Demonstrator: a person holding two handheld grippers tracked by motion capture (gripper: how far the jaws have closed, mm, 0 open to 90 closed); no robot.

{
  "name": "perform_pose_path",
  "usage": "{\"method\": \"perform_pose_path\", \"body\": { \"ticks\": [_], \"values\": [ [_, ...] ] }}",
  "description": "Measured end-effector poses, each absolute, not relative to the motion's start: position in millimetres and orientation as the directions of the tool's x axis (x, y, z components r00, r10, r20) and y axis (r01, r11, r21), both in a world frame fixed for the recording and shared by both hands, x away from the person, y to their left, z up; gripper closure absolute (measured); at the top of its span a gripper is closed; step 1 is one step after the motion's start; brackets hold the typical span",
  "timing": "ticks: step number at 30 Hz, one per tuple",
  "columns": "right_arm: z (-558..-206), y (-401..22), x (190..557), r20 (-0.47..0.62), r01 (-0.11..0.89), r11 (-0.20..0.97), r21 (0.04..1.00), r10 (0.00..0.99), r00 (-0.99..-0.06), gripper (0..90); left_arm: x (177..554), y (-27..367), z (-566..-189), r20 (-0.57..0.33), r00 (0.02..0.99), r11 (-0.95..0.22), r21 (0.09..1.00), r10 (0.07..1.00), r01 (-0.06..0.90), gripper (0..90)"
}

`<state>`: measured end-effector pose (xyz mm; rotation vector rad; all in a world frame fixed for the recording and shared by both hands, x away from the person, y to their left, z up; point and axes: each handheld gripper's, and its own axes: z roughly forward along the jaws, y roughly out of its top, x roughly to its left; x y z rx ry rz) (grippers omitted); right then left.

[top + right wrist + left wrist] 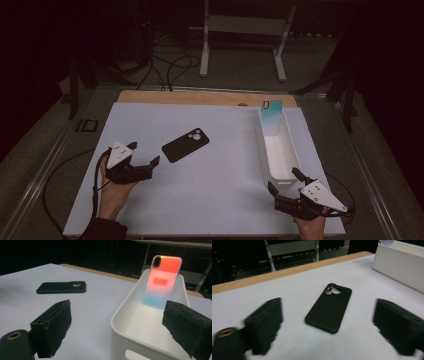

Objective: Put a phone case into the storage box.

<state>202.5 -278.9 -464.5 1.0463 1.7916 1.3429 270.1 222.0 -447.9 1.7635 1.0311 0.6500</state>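
**Black case left flat, bin waiting**

The black phone case (185,145) lies flat on the white mat (215,185) — ahead of the left gripper (148,167), whose jaws are spread and empty. The right gripper (283,189), likewise open, is held at the white bin (292,155) — where an iridescent case (161,280) is leaned upright.

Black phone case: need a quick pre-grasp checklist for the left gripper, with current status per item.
1. Left gripper open: ok, jaws stand wide with nothing between them.
2. Black phone case lying flat on the white mat, camera cutout up: ok.
3. Case lined up between the jaws in the left gripper view: ok, centred ahead, not yet reached.
4. Approach path free: ok, bare mat between gripper and case.
5. White bin has room: ok, it holds one iridescent case leaning on its far wall.
6. Right gripper out of the way: ok, open, at the bin's near end.
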Motion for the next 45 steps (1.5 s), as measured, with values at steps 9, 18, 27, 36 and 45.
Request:
{"method": "perform_pose_path", "body": {
  "ticks": [9, 18, 27, 36, 45],
  "values": [
    [-464.6, -276.8, 203.2, -0.037, 0.208, 0.152, 0.966, 0.881, -0.471, 8.8, 237.7, 249.1, -452.1, -0.010, 0.491, -0.133, 0.958, 0.871, 0.255, 0.0],
    [-464.3, -276.5, 203.3, -0.038, 0.202, 0.152, 0.967, 0.877, -0.479, 8.8, 235.4, 252.9, -452.4, 0.009, 0.487, -0.160, 0.950, 0.873, 0.269, 0.0],
    [-465.1, -275.1, 204.8, -0.042, 0.206, 0.159, 0.965, 0.876, -0.480, 8.7, 247.4, 243.4, -448.3, 0.033, 0.520, -0.251, 0.901, 0.853, 0.354, 0.0],
    [-464.4, -274.1, 207.1, -0.041, 0.206, 0.158, 0.966, 0.876, -0.481, 8.8, 276.4, 223.4, -431.4, 0.087, 0.576, -0.377, 0.832, 0.813, 0.408, 0.0],
    [-464.6, -273.8, 207.4, -0.039, 0.207, 0.157, 0.966, 0.875, -0.482, 8.8, 316.4, 208.1, -424.3, 0.096, 0.633, -0.459, 0.772, 0.768, 0.440, 0.0]
  ]
}}
